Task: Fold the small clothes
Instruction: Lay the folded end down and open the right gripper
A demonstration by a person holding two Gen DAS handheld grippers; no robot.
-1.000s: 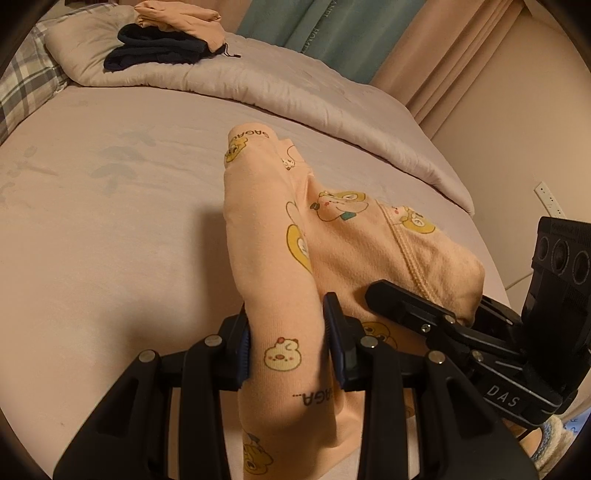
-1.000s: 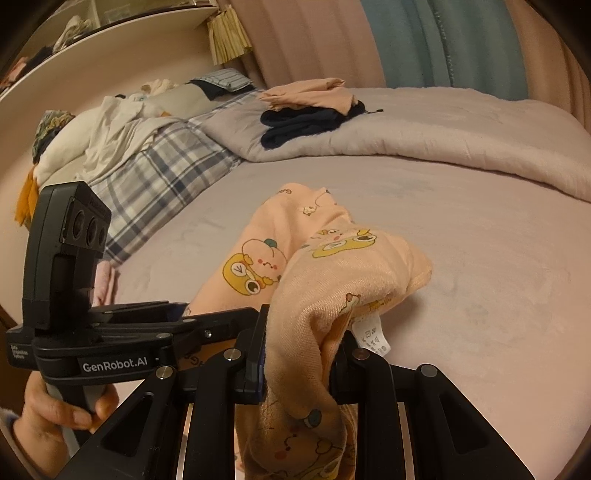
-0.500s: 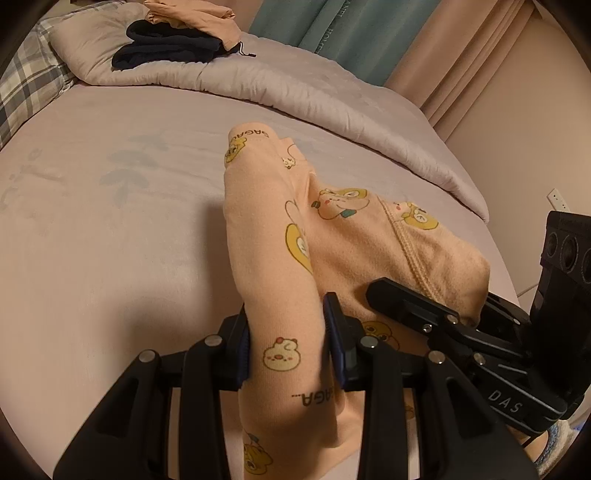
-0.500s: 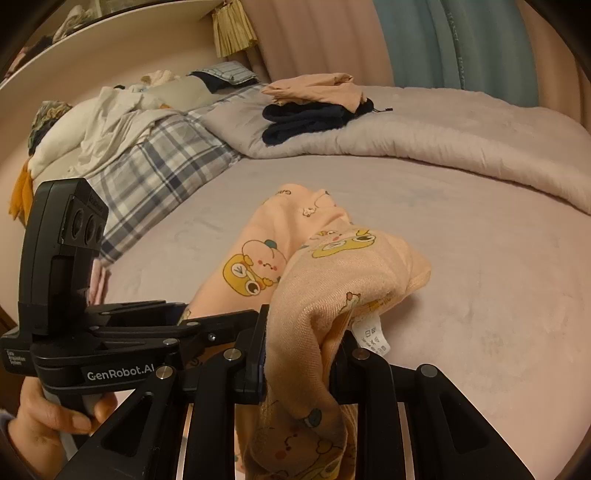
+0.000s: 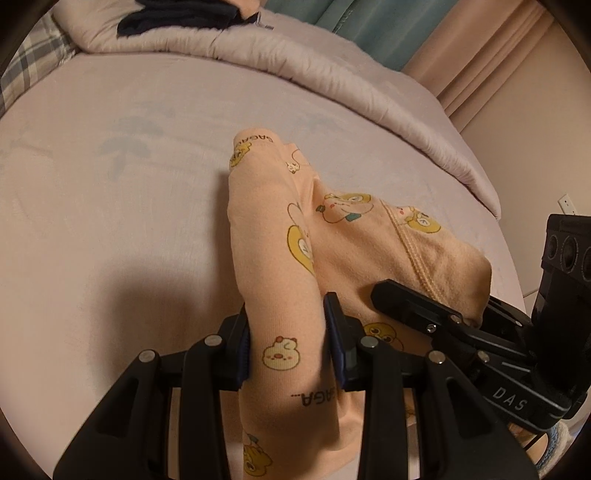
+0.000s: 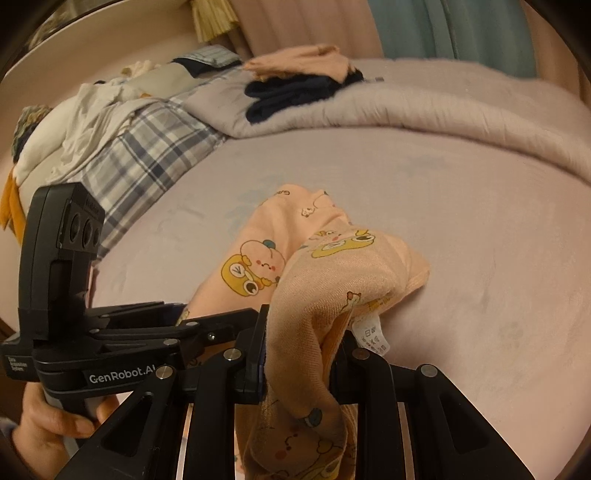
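Over the pale pink bed sheet (image 5: 110, 229), held up between both grippers: a small peach garment (image 5: 280, 258) printed with yellow cartoon animals. Pinched at one bunched edge by the left gripper (image 5: 288, 343), jaws drawn narrow with the blue pads (image 5: 334, 332) pressed into the cloth on either side. Gripped at its other gathered edge by the right gripper (image 6: 301, 350), jaws likewise narrow and clamped on a thick fold, with a white care label (image 6: 369, 332) hanging out just beside the right-hand finger. Draped forward from both grips, far end touching the sheet ahead, middle part humped and creased rather than flat. Seen from the left wrist: the right gripper's black body off to the right, lying across the cloth. Seen from the right wrist: the left gripper's black body at the left, with a person's hand (image 6: 48, 424) wrapped round its handle. Farther back on the bed: a rolled lilac quilt (image 6: 443, 110) along the far edge, with a dark navy garment (image 6: 291, 92) lying on it and a folded peach piece (image 6: 299, 62) stacked on top. Off to the left: a plaid blanket (image 6: 147, 147) and a heap of white cloth (image 6: 85, 122). Behind all that: teal and pink curtains (image 5: 369, 22).
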